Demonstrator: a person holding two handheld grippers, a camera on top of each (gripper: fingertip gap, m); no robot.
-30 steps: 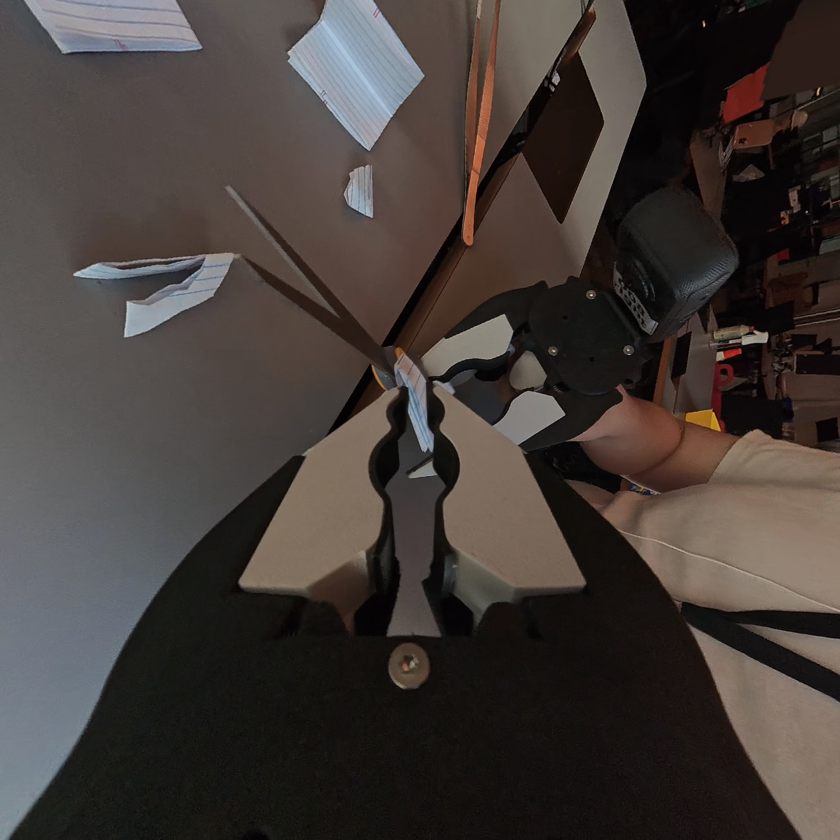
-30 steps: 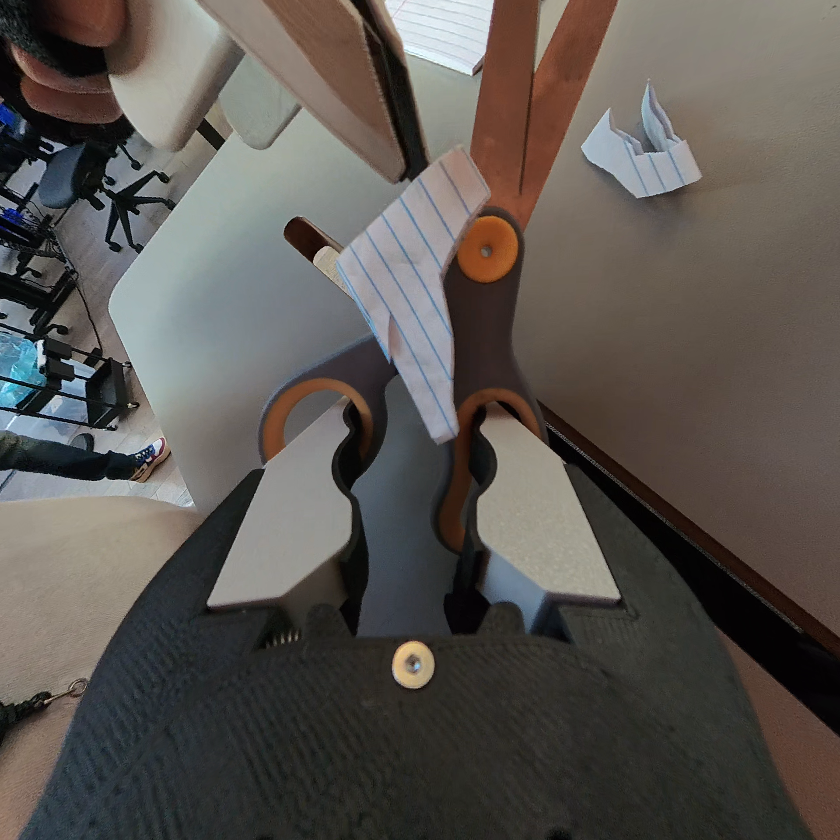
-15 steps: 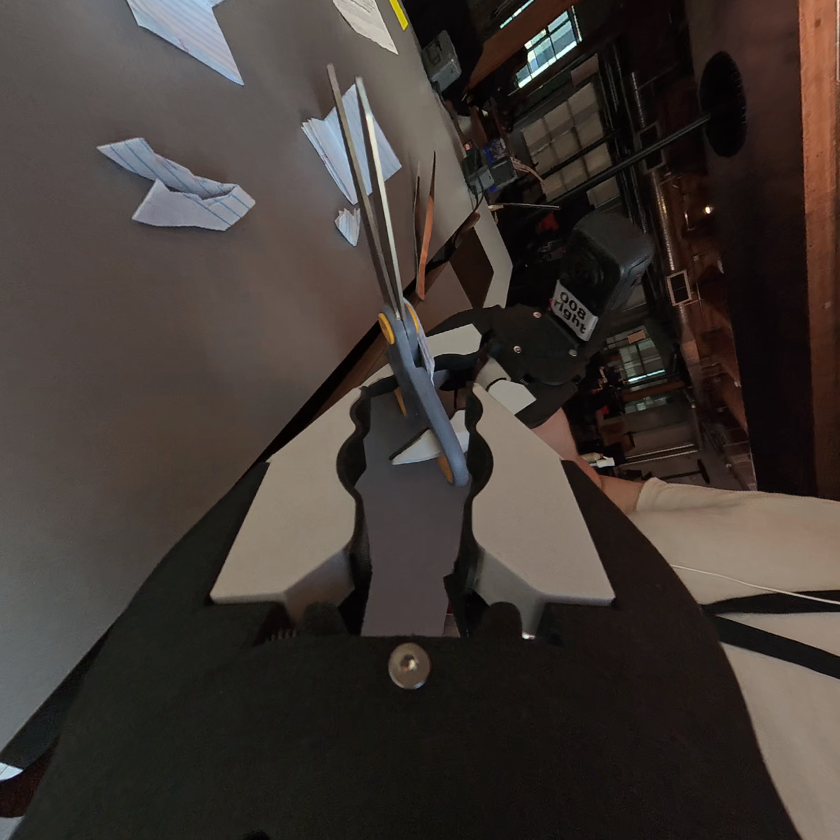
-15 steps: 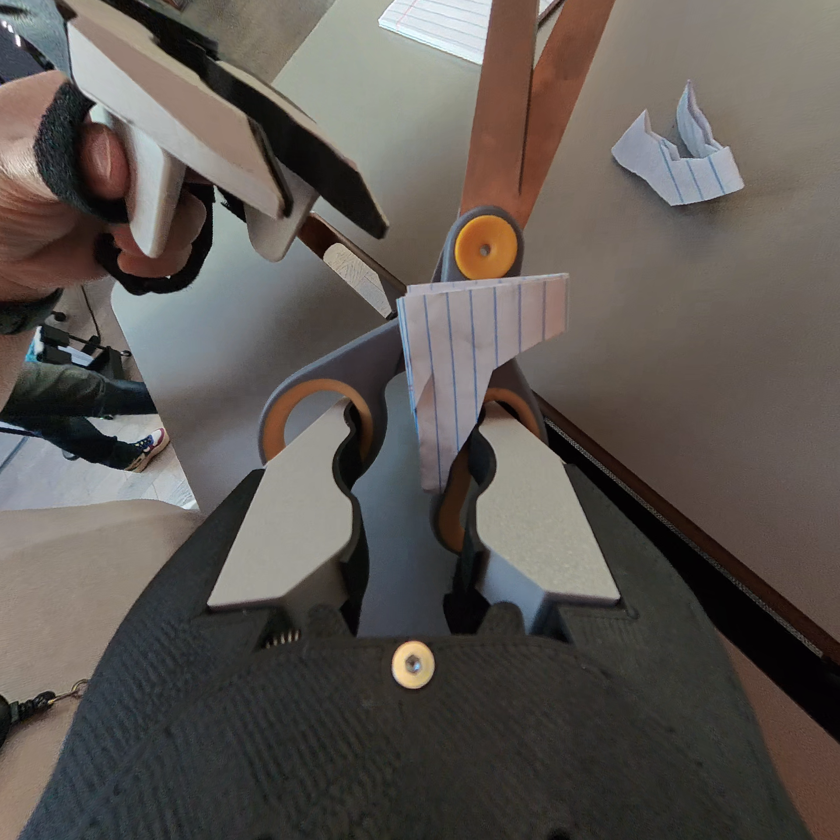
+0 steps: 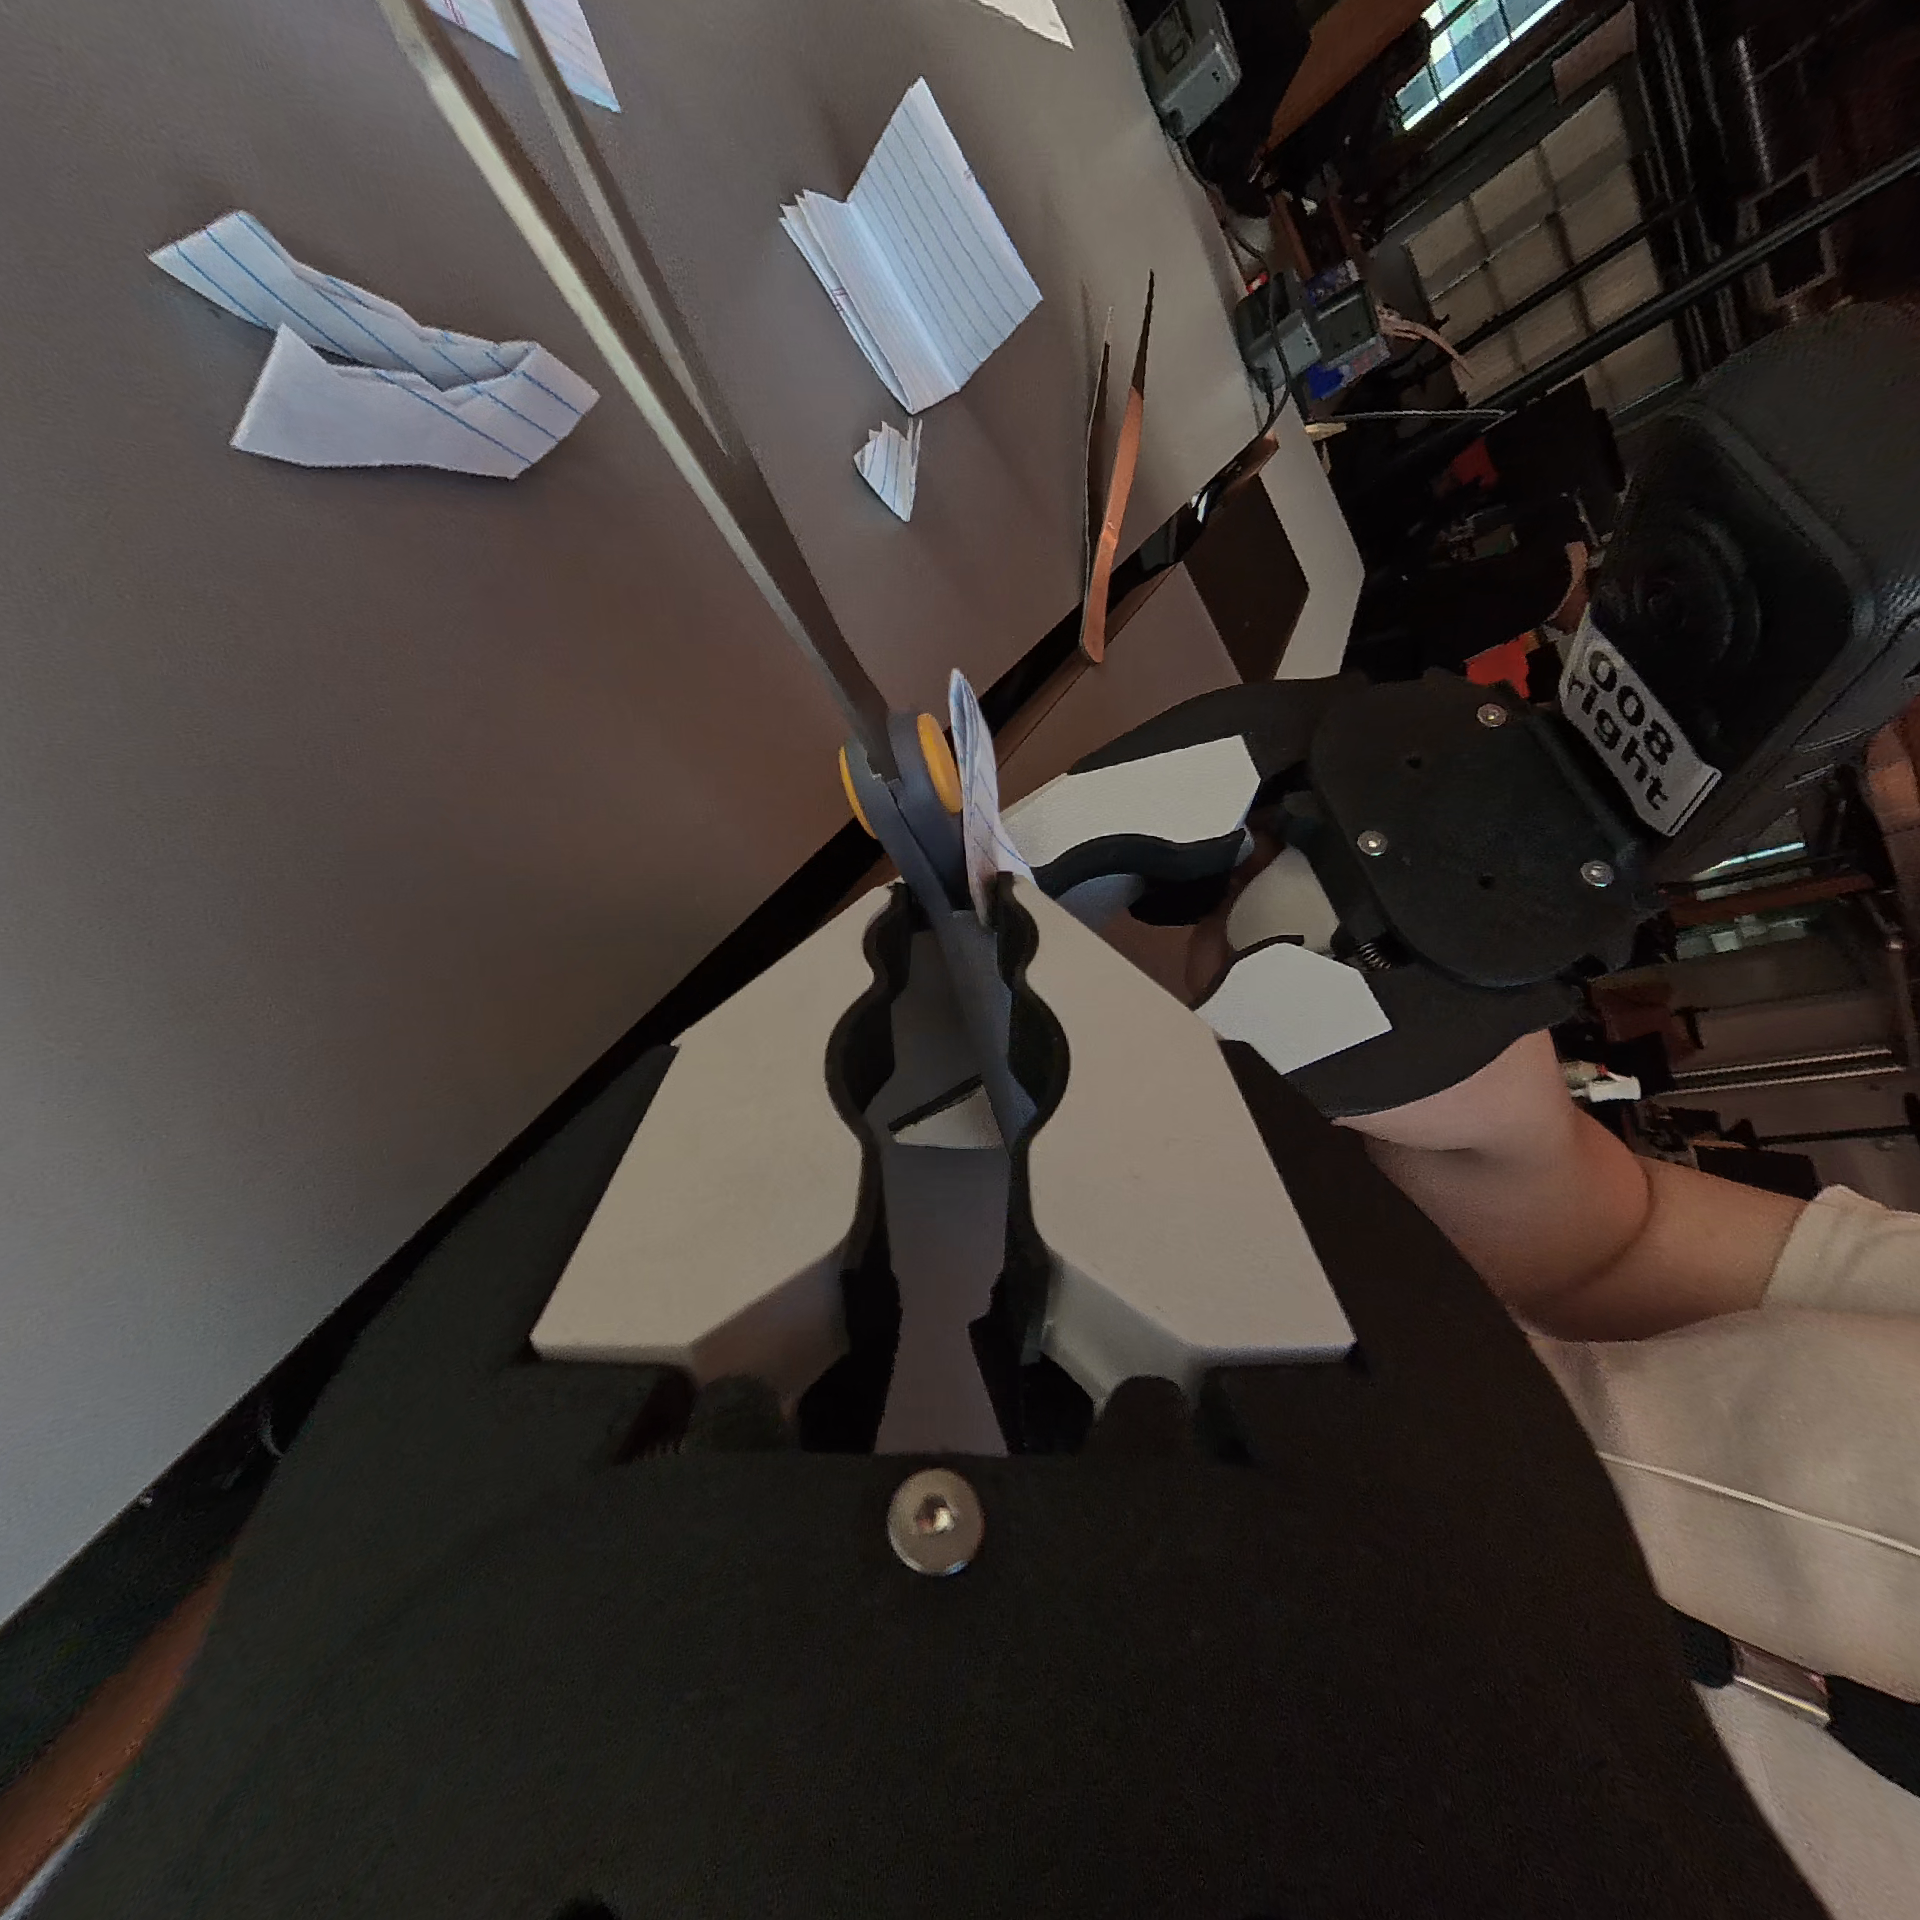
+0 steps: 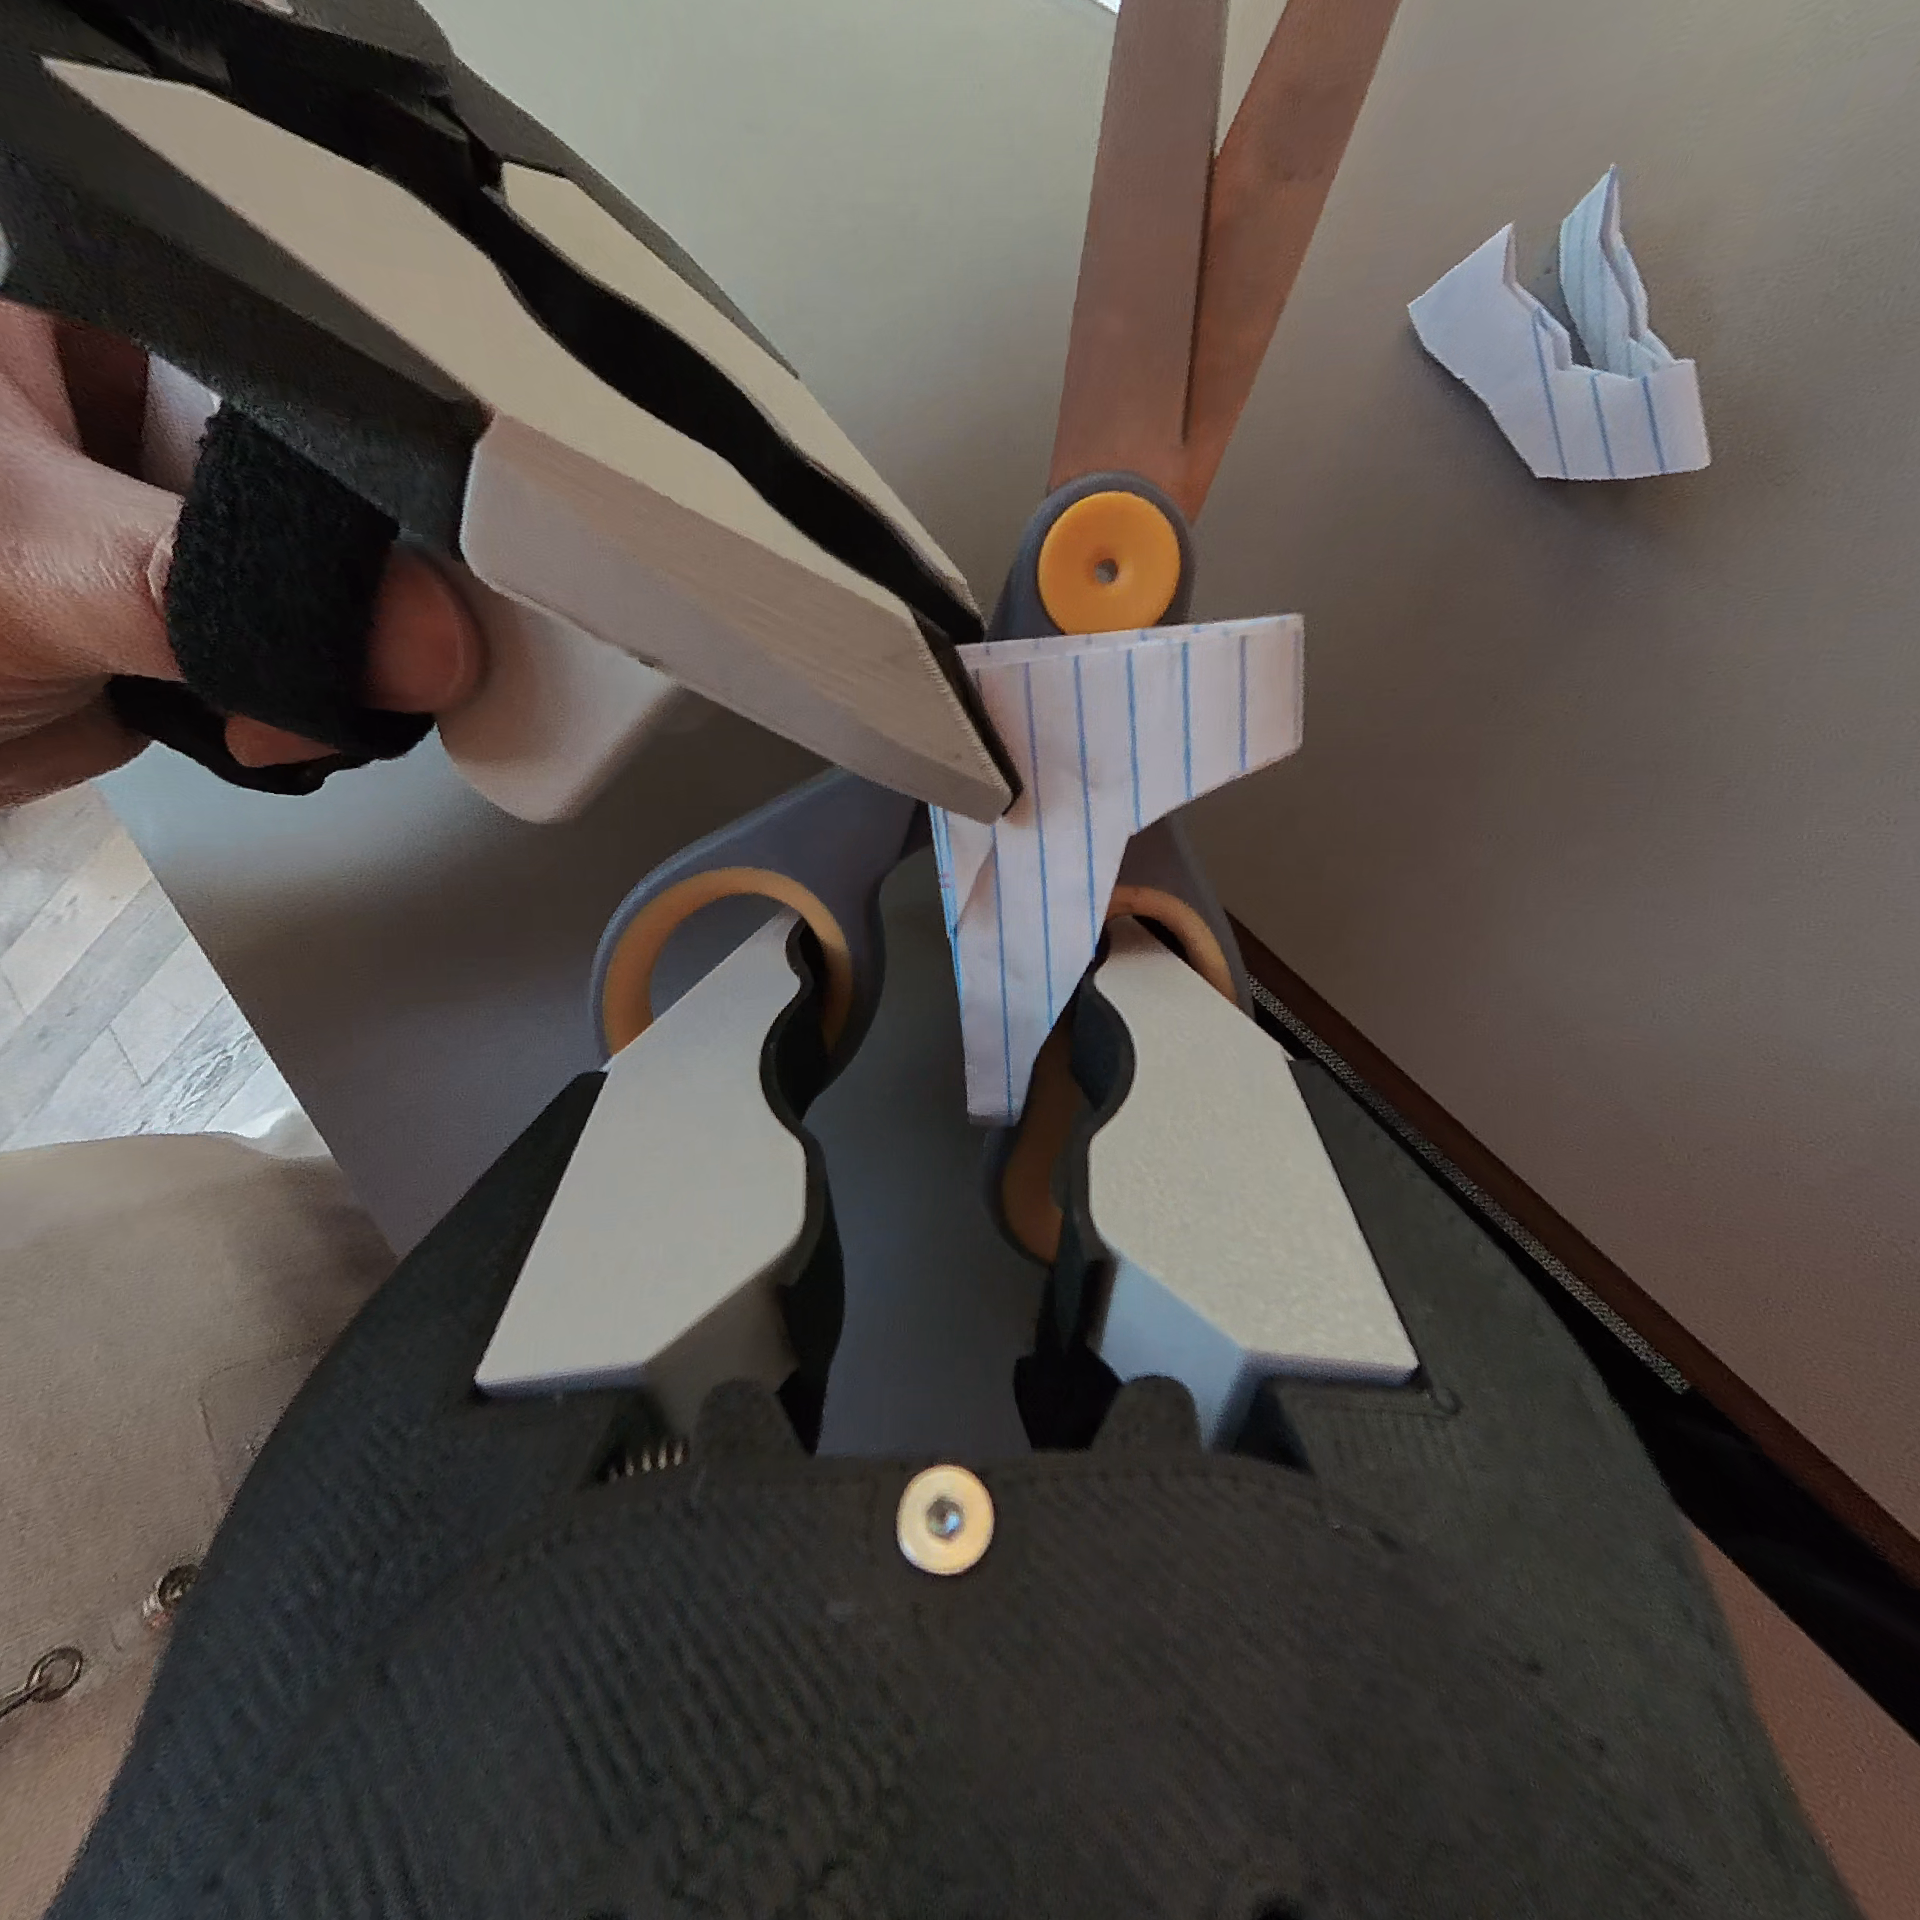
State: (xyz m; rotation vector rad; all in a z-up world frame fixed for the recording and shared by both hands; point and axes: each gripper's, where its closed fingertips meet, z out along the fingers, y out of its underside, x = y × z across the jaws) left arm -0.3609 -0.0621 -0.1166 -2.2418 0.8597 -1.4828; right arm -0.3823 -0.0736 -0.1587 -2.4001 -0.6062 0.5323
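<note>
My right gripper [image 6: 945,951] has a finger in each orange-lined handle loop of grey scissors [image 6: 1107,566] and holds them over the table edge, blades slightly apart and pointing away. A small lined paper scrap [image 6: 1132,727] lies across the scissors just below the orange pivot. My left gripper [image 6: 977,748] comes in from the upper left, shut on the scrap's left edge. In the left wrist view my left gripper [image 5: 951,894] pinches the scrap [image 5: 977,800] beside the scissors [image 5: 899,769], with the right gripper [image 5: 1174,894] just behind.
The grey table [image 6: 1662,831] carries a crumpled lined offcut [image 6: 1558,384], also in the left wrist view [image 5: 395,384], a folded lined sheet [image 5: 914,249] and a tiny scrap [image 5: 894,468]. The table's brown edge [image 6: 1558,1195] runs close on my right. A cream sleeve [image 5: 1714,1403] is behind. My hands' fingertips stand some 5 cm from each other.
Half a second ago my left gripper was open and drawn back from the scrap. It has come back and shut on the scrap's left edge. The right gripper keeps its hold on the scissors.
</note>
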